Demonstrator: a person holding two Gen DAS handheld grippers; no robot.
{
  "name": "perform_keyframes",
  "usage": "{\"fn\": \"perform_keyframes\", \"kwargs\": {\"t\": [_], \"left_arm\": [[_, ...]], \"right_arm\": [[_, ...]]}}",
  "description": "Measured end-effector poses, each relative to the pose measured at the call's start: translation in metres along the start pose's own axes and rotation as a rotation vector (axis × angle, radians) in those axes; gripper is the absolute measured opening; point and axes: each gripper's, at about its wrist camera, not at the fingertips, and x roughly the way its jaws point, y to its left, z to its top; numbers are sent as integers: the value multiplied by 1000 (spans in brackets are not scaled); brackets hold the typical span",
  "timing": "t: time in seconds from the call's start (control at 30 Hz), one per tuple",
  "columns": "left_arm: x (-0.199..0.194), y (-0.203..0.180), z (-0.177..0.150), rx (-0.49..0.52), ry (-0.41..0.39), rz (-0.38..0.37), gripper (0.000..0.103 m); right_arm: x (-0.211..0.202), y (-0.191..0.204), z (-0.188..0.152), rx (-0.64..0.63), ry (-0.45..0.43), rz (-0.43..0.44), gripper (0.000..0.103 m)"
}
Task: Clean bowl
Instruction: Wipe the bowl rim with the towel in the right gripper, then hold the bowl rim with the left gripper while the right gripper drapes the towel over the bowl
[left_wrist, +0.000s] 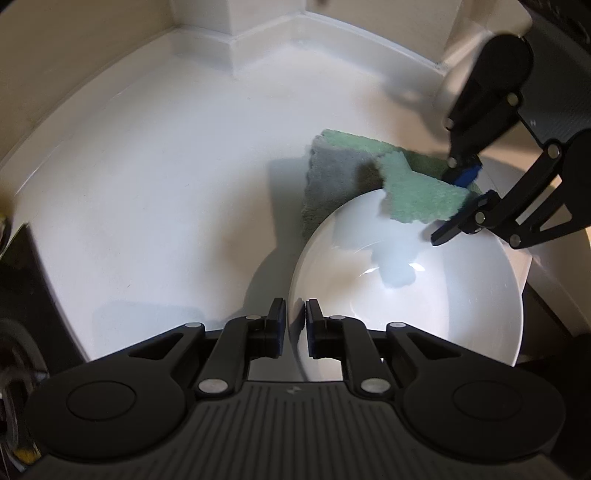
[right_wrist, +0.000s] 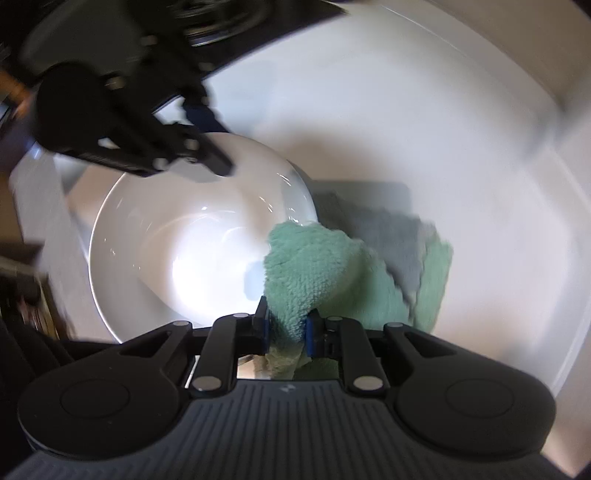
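From the left wrist camera, the left gripper (left_wrist: 295, 317) is clenched on the near rim of the white bowl (left_wrist: 424, 295), one finger outside the wall and one inside, so the bowl is pinned at a single spot and sits over the edge of a white counter (left_wrist: 147, 206). Across the bowl the right gripper (left_wrist: 456, 195) pinches a green cloth (left_wrist: 417, 199), whose free fold hangs over the far rim while a grey part trails onto the counter behind. From the right wrist camera, the right gripper (right_wrist: 286, 328) is seen grasping that cloth (right_wrist: 306, 266) between its blue pads (right_wrist: 312, 338), the bunched end lying just inside the bowl (right_wrist: 177, 266) near its rim, and the left gripper (right_wrist: 207, 140) shows blurred at the opposite rim. The inner surface looks glossy and bare of visible soil, though glare hides the middle. The likely trouble is the one-point rim hold: a firm wipe could pivot or slip the smooth bowl out of the fingers. The trailing cloth could also snag under the bowl and drag it.
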Motion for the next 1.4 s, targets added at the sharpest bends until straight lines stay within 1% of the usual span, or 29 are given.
{"fn": "perform_keyframes", "kwargs": {"t": [0.07, 0.17, 0.23, 0.3, 0.33, 0.43, 0.53, 0.6, 0.73, 0.8, 0.83, 0.9, 1.03, 1.13, 1.17, 1.2, 1.23, 1.3, 1.37, 1.4], "left_arm": [[2, -3, 0, -15, 2, 7, 11], [0, -6, -5, -47, -7, 28, 11], [-1, -7, -7, -69, -14, 40, 12], [-1, -8, -8, -90, -23, 45, 12], [0, -8, -8, -101, -27, 48, 13], [-1, -10, -12, -117, -39, 56, 13], [-2, -13, -15, -137, -51, 70, 14], [-2, -14, -16, -146, -57, 82, 14], [-1, -12, -17, -153, -41, 83, 11], [-9, -10, -24, -155, -54, 51, 11], [-14, -9, -27, -158, -66, 28, 11], [-17, -7, -26, -152, -72, 5, 20], [-14, -5, -15, -134, -69, -12, 19], [-10, -2, -5, -123, -61, -18, 19], [-8, -1, -1, -124, -58, -23, 14], [-7, -2, 1, -120, -55, -16, 6], [-6, -4, 3, -116, -52, -7, 6], [-5, -6, 5, -111, -49, 7, 7], [-5, -9, 4, -116, -56, 22, 7], [-6, -10, 3, -119, -61, 28, 8]], "right_arm": [[1, -3, 1, 32, -10, 11, 13], [-2, -7, -7, 179, -42, 5, 12], [-4, -10, -16, 305, -65, 14, 12], [-4, -12, -32, 477, -97, 46, 12], [-4, -12, -41, 563, -114, 62, 13], [-5, -11, -65, 759, -147, 123, 17], [0, -3, -75, 858, -155, 166, 24], [5, 3, -74, 859, -145, 178, 26], [9, -3, -65, 773, -118, 184, 24], [9, -9, -60, 724, -105, 182, 21], [7, -12, -57, 690, -101, 159, 18], [1, -21, -48, 591, -83, 109, 14], [-5, -31, -28, 361, -47, 52, 12], [-6, -29, -13, 206, -28, 26, 12], [-6, -29, -11, 184, -26, 20, 12], [-6, -28, -9, 166, -28, 11, 12], [-6, -27, -8, 175, -36, 3, 12], [-8, -29, -11, 235, -53, -4, 11], [-10, -31, -19, 342, -81, -6, 10], [-12, -31, -28, 433, -106, -3, 10]]}}
